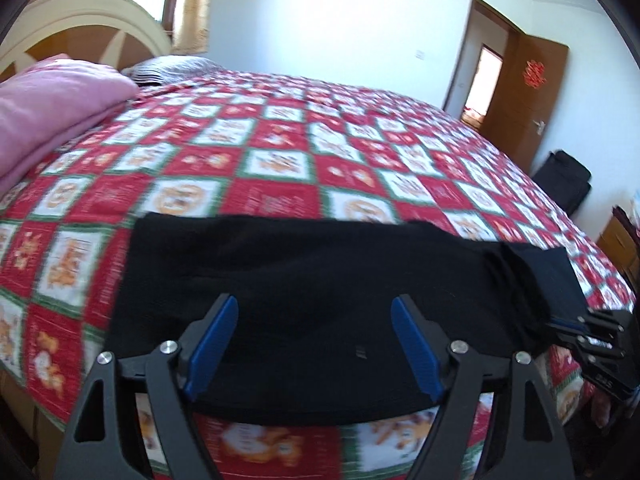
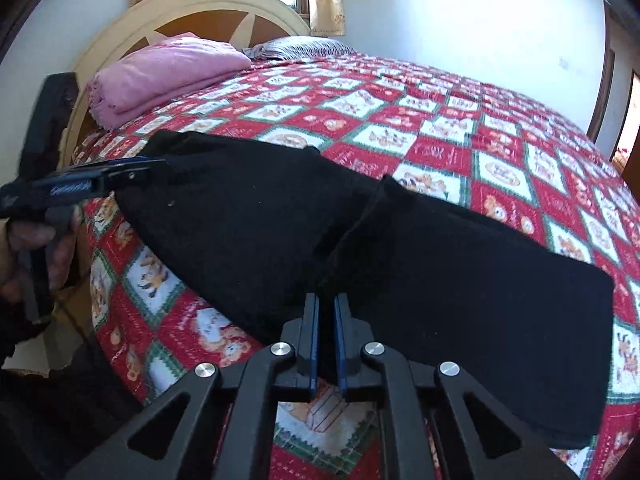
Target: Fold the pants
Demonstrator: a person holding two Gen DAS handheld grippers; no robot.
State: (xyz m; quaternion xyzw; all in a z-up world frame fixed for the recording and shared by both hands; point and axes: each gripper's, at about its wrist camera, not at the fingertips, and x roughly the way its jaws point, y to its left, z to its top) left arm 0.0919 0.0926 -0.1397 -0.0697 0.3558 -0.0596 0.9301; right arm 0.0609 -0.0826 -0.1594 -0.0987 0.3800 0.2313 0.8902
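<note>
Right wrist view: right gripper [image 2: 326,304] jaws pinching black pants [image 2: 440,280]; left gripper [image 1: 314,308] jaws spread above them

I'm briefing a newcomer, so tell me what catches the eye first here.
The red, white and green checked quilt covers the whole bed. The black fabric pants lie across its near edge, their edge pinched by the right gripper. A folded pink blanket sits by the cream headboard.

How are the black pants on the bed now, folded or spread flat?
Folded, at least partly: the black pants show a doubled layer with a ridge, on the bedspread.
</note>
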